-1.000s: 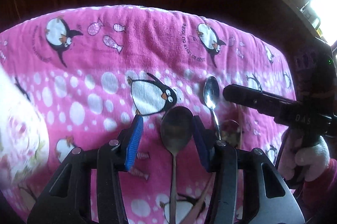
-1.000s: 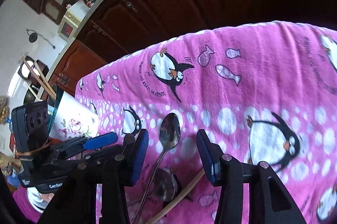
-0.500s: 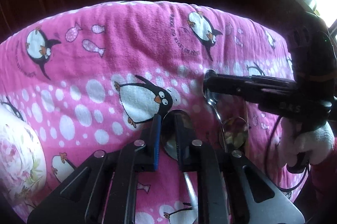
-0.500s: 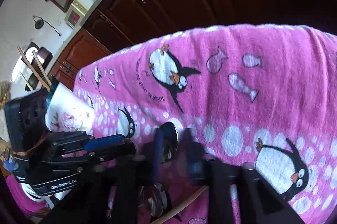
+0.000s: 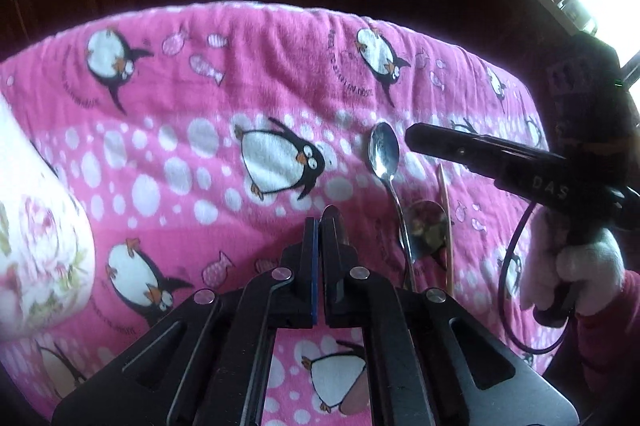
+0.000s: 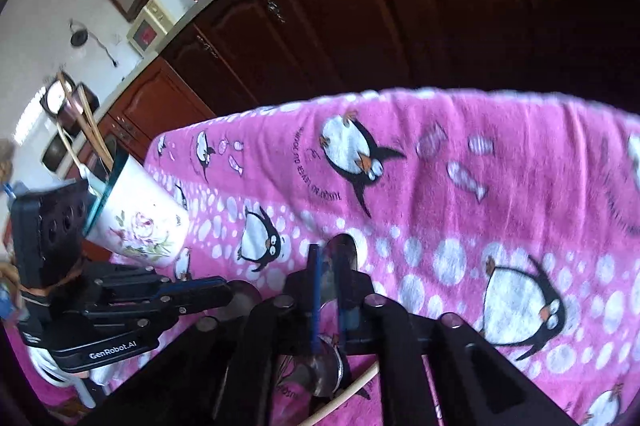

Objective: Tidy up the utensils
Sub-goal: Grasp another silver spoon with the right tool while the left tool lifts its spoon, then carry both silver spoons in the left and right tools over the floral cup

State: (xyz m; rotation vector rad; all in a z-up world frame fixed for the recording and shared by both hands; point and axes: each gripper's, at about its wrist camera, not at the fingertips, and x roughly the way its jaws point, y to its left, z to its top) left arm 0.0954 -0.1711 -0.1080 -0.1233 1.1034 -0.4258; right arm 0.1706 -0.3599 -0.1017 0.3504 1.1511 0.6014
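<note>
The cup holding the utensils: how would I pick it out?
On the pink penguin cloth, look to the left edge in the right wrist view. The cup stands there: white, rose-printed, teal-rimmed, wooden sticks poking out. Nothing else there is floral.

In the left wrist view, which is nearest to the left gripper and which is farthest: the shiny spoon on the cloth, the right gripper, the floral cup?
1. The shiny spoon, just right of the left gripper, lying on the pink cloth.
2. The right gripper, farther right, beyond the spoon.
3. The floral cup, at the far left edge.
</note>
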